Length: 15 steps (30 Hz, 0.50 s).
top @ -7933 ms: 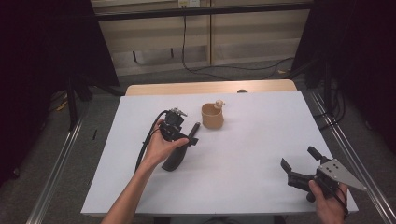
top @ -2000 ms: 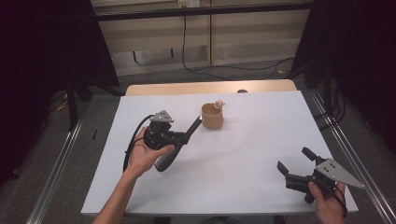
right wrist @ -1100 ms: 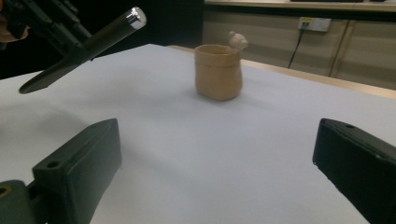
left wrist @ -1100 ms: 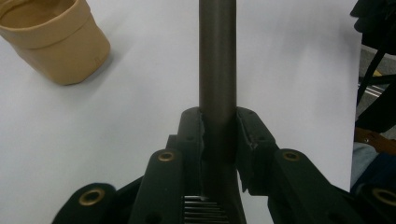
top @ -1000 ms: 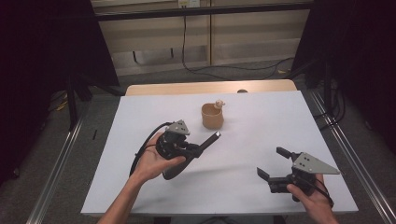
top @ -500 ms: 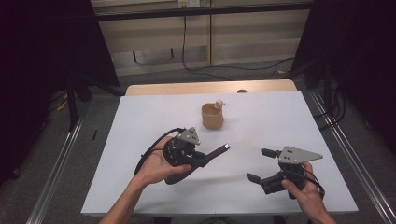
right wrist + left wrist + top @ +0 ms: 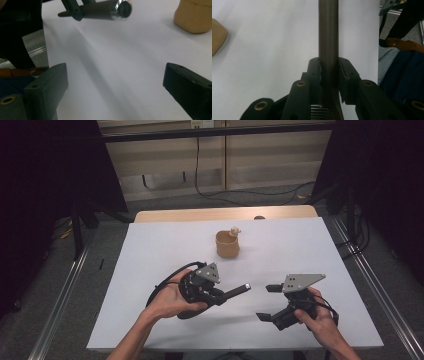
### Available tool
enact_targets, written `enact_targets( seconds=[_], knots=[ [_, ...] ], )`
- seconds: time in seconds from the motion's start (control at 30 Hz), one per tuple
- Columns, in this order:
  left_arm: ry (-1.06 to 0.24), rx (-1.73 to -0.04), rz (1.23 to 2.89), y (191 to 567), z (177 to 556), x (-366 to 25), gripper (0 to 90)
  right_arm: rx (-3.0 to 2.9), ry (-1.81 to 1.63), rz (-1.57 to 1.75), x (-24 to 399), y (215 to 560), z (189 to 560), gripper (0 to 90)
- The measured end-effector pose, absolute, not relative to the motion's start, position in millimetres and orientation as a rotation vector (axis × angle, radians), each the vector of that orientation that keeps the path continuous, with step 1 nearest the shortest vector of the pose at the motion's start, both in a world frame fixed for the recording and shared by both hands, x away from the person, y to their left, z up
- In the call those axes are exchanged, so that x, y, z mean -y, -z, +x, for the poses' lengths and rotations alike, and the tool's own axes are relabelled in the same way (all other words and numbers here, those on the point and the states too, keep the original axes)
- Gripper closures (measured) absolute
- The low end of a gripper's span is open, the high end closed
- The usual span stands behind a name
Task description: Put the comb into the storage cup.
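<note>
Above the white table (image 7: 150, 250), the left gripper (image 7: 226, 296) clamps a dark rod (image 7: 235, 292) with a shiny tip – held level, pointing toward the right gripper (image 7: 270, 302). The right gripper's 2 jaws gape wide, have just been closing slightly, nothing between them. A tan cup (image 7: 227, 244) stands farther back.

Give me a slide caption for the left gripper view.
Left gripper clamps a dark rod above the white table.

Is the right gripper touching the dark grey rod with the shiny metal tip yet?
Apart. In the right gripper view, the right gripper stands open and empty, and the dark grey rod lies farther off with white table between them.
</note>
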<state>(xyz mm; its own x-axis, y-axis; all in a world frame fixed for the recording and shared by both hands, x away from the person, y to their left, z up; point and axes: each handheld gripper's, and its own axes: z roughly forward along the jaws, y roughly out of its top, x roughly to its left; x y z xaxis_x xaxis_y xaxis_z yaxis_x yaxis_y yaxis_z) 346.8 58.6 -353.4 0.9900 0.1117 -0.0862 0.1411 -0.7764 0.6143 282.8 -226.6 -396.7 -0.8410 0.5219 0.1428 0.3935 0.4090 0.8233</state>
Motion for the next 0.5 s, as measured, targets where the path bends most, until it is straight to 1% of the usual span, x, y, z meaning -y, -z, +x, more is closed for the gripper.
enact_targets(
  seconds=[0.13, 0.17, 0.3, 0.5],
  knots=[
    [0.081, -0.159, 2.503, 354.3, 349.0, -56.3, 73.1, -2.585, -1.361, 0.81, 219.6, 397.7, 286.5, 4.0],
    [0.056, -0.158, 2.508, 353.8, 349.3, -56.1, 73.1, -2.586, -1.359, 0.806, 217.7, 397.3, 287.5, 3.2],
    [0.067, -0.147, 2.547, 352.7, 353.2, -55.8, 73.2, -2.636, -1.367, 0.761, 210.8, 395.2, 292.6, 2.2],
    [0.07, -0.129, 2.589, 356.7, 355.5, -50.6, 73.1, -2.688, -1.322, 0.737, 202.5, 393.1, 299.6, 3.4]
  ],
)
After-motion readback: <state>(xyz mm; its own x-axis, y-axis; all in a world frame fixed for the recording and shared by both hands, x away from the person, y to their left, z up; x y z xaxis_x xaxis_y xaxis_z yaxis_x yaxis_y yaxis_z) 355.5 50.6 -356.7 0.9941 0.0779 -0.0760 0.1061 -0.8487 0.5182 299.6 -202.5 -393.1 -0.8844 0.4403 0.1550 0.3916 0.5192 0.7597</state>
